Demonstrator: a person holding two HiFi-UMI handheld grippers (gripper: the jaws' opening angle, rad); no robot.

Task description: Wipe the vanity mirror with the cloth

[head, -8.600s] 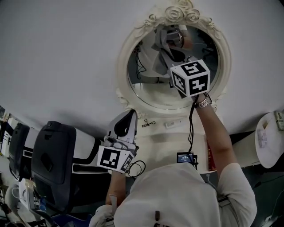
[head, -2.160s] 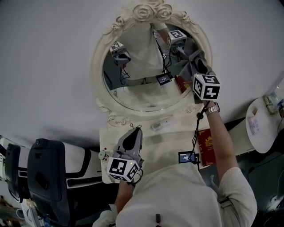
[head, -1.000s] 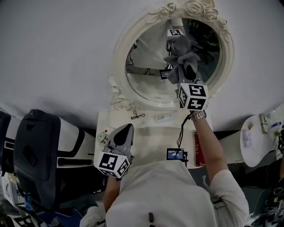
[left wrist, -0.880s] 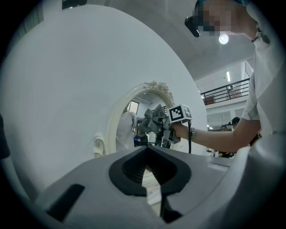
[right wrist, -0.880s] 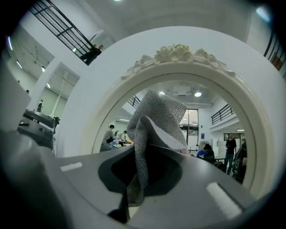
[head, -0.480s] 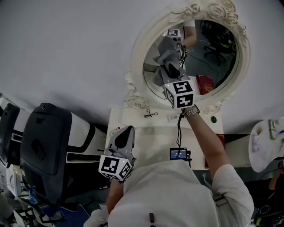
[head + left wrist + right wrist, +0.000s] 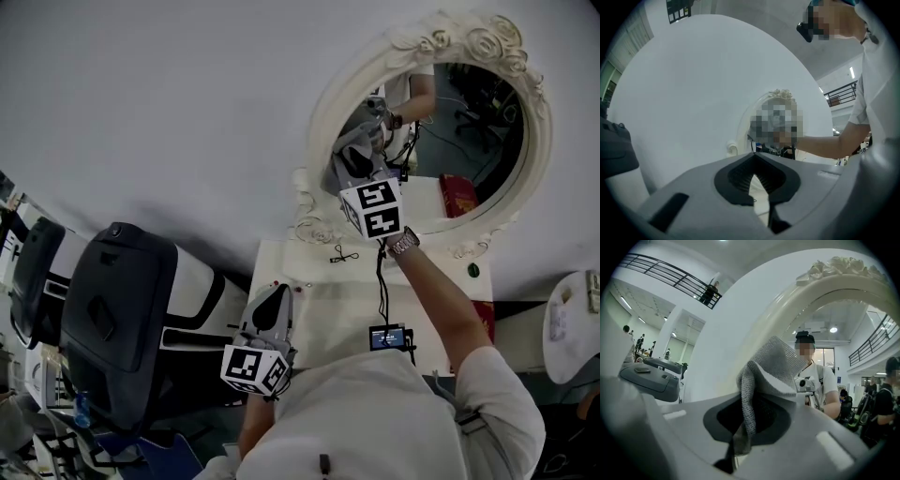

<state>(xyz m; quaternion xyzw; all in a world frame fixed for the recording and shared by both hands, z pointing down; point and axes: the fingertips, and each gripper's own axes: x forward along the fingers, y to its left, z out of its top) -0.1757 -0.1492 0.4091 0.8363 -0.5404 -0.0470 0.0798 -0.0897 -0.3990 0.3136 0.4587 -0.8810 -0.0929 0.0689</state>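
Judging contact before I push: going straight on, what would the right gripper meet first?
The right gripper leads with its clamped cloth, which would press the vanity mirror glass near its left edge in the head view; depth is unclear.

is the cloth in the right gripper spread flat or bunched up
Bunched up. The grey cloth rises from the shut jaws of the right gripper in a folded, crumpled wad, held at the left side of the vanity mirror.

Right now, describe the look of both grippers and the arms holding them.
The left gripper and right gripper are grey moulded shells, each with a white cube bearing black square markers. A black cable trails from the right one. The person wears a white short-sleeved shirt and a wristwatch.
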